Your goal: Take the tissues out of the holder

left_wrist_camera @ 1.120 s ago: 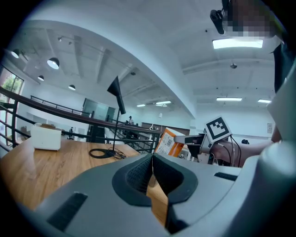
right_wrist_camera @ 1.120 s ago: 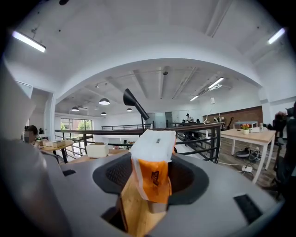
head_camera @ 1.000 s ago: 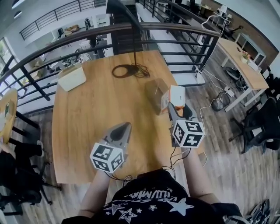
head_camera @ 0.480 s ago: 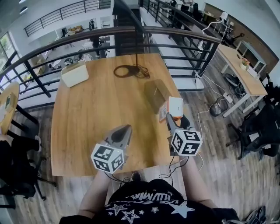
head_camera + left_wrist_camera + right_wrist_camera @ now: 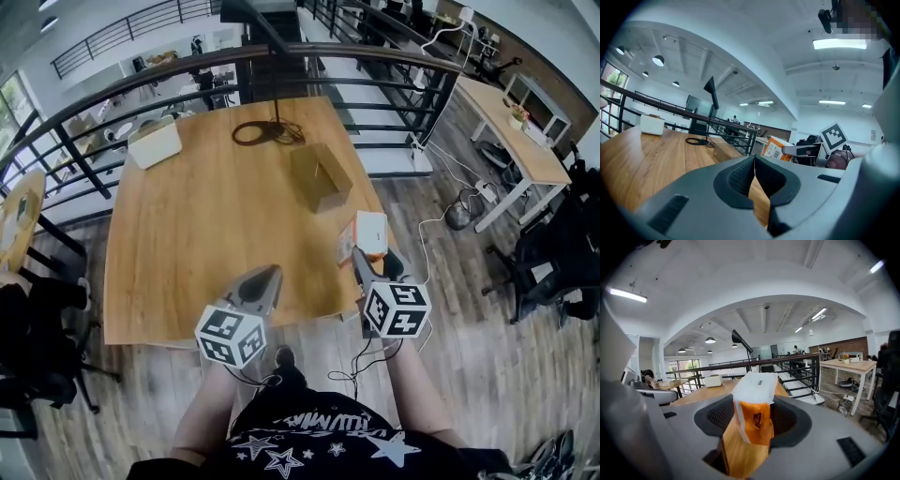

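Tissue pack (image 5: 754, 390), its lower end hidden, tight in right claw (image 5: 751, 425); left claw (image 5: 754, 174) closed, empty.

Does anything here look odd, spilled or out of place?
Nothing is spilled or broken. The one thing out of place is the orange-and-white tissue pack, pinched in the right tongs by the table edge, apart from the wooden holder. A black cable lies loosely coiled at the table's far end.

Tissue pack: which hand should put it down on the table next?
Right. The right gripper holds the tissue pack between its jaws, beside the table edge. The left gripper is shut with nothing in it.
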### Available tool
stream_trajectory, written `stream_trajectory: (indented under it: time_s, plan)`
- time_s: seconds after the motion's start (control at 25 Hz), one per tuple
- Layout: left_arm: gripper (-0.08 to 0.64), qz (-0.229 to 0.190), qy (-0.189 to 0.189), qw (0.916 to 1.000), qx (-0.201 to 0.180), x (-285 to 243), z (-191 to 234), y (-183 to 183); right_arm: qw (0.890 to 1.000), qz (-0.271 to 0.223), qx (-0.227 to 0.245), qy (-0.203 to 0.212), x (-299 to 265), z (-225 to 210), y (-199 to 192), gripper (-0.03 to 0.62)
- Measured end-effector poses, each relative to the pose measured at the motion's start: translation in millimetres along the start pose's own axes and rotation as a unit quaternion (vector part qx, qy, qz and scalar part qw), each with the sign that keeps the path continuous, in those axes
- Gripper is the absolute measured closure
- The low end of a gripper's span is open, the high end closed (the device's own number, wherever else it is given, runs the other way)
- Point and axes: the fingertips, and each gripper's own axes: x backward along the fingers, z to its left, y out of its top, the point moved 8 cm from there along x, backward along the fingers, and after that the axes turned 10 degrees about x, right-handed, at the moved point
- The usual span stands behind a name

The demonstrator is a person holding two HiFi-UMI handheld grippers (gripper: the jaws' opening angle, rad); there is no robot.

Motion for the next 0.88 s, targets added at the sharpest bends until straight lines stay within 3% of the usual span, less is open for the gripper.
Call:
stream_trajectory:
  time_s: [0.24, 0.4, 0.88]
  plan:
    - [0.546, 0.008, -0.008, 0.9999, -0.005, 28, -77, -43, 1.0, 0.008, -0.005, -0.005, 85, -23, -32, 0.354]
    - [0.546, 0.023, -0.007, 0.9997, -0.001, 54, -104, -55, 1.0, 0.018, -0.016, -0.007, 121, -18, -39, 0.354]
    - [0.546, 0.036, 0.008, 0.9993, -0.003, 105, -184, -120, 0.998, 0.025, -0.05, 0.018, 203, -20, -110, 0.354]
